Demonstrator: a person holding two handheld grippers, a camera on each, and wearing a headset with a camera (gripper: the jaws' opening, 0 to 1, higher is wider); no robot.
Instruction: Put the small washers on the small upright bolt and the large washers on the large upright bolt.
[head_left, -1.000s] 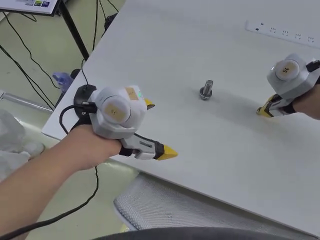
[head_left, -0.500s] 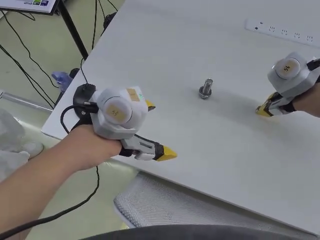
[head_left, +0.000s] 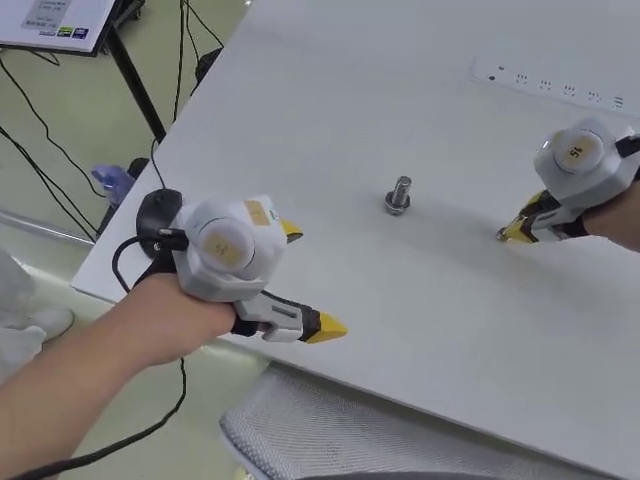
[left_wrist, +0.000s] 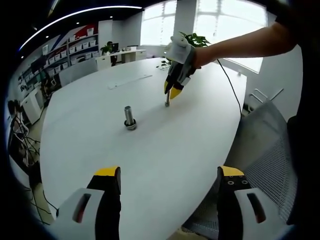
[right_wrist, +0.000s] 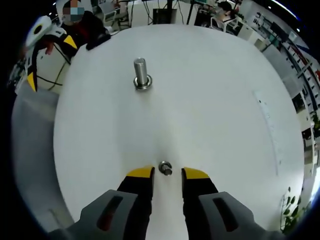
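Observation:
The large upright bolt (head_left: 398, 195) stands mid-table with washers stacked round its base (left_wrist: 130, 118) (right_wrist: 142, 74). The small upright bolt (right_wrist: 165, 168) carries a ring-shaped washer and sits between my right gripper's (right_wrist: 167, 173) jaws, which stand narrowly apart on either side without touching it. In the head view the right gripper (head_left: 512, 233) points down at the table on the right. From the left gripper view, the small bolt (left_wrist: 167, 100) stands just below the right gripper's yellow tips. My left gripper (head_left: 310, 278) (left_wrist: 169, 173) hovers wide open and empty over the near table edge.
A white power strip (head_left: 545, 82) lies at the far right of the white table (head_left: 330, 120). A grey mesh chair (head_left: 330, 430) stands under the near edge. Black cables (head_left: 150, 215) trail off the left edge beside my left hand.
The head camera has shifted a little, sliding the picture left and down. Both grippers and both bolts keep their places relative to each other.

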